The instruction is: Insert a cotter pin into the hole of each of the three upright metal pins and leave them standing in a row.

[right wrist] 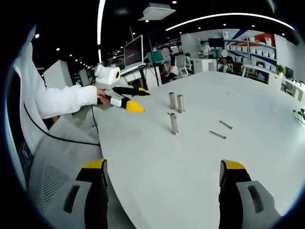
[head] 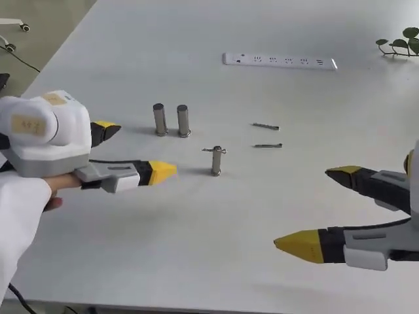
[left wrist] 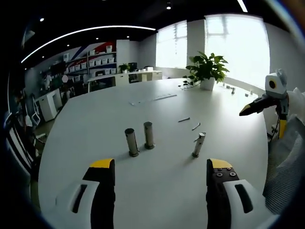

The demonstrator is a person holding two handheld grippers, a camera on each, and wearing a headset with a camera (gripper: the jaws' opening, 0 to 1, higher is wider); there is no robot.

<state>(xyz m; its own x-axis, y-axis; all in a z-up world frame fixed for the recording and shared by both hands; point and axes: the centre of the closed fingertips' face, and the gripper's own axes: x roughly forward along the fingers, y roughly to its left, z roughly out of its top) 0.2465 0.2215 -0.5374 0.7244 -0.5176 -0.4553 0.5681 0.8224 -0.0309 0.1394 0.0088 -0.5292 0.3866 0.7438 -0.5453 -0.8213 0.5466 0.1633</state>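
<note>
- Upright metal pins point(head: 160, 120), two: grey cylinders with wider bases, standing side by side, close together, on the white table point(head: 196, 248).
- Third pin point(head: 217, 165): upright and alone, right of the pair and nearer the person; a cotter pin point(head: 211, 150) sits crosswise at its top.
- Loose cotter pins point(head: 266, 126), two: lying flat, right of the three pins, near each other.
- Hard to make out: whether the crosswise cotter pin runs fully through its hole. The right gripper's body is cut off by the head view's edge.
- Left gripper point(head: 145, 149): jaws spread wide, holding nothing; left of the third pin, near the pair, touching neither.
- Right gripper point(head: 304, 207): jaws wide apart, holding nothing; well right of all pins and nearer the person.
</note>
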